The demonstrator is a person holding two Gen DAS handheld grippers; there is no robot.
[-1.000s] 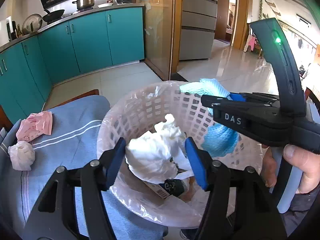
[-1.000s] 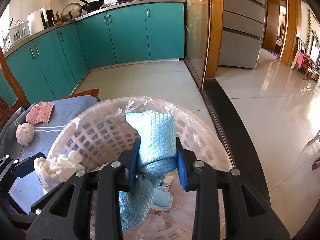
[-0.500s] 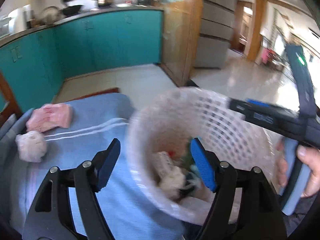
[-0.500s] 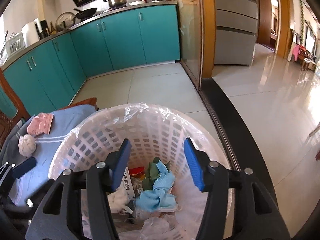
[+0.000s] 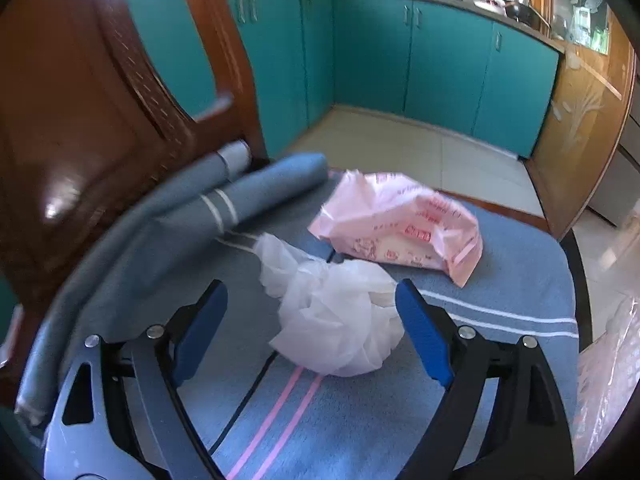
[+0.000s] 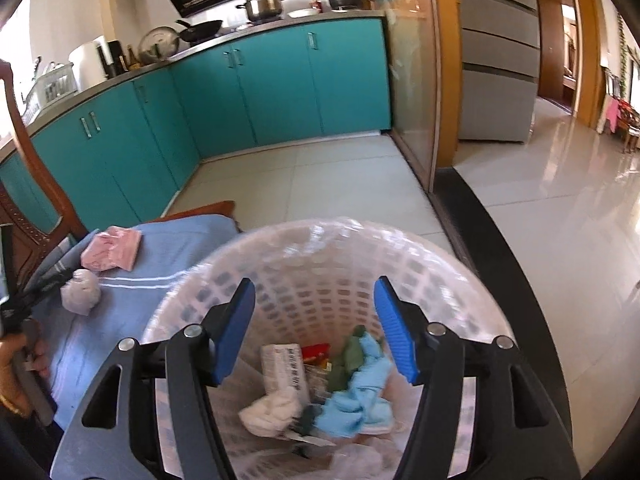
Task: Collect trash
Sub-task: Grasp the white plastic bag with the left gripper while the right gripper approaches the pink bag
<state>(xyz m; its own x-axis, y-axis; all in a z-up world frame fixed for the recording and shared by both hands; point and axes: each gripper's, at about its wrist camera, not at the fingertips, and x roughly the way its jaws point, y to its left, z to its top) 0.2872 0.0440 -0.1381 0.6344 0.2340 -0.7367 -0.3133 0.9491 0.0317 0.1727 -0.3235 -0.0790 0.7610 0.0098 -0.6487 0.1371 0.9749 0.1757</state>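
A crumpled white plastic bag [image 5: 338,326] lies on the blue striped cloth [image 5: 500,276], between the jaws of my left gripper [image 5: 310,330], which are opening and do not press on it. A pink wrapper [image 5: 400,222] lies just beyond it. My right gripper [image 6: 316,326] hovers over the white lattice basket [image 6: 460,276], its jaws opening with nothing between them. A blue cloth [image 6: 360,396], a white wad [image 6: 272,408] and a small carton [image 6: 286,368] lie in the basket. The white bag [image 6: 80,290] and pink wrapper [image 6: 112,250] also show in the right wrist view.
A wooden chair back [image 5: 100,100] rises at the left, with rolled cloth [image 5: 256,184] at its foot. Teal cabinets [image 6: 280,84] line the far wall, with pots on the counter. A person's hand [image 6: 16,356] holds the left tool. Tiled floor [image 6: 560,220] lies to the right.
My left gripper dropped the white wad into the basket and swung left over the cloth to the white bag, opening wider. My right gripper let the blue cloth fall into the basket.
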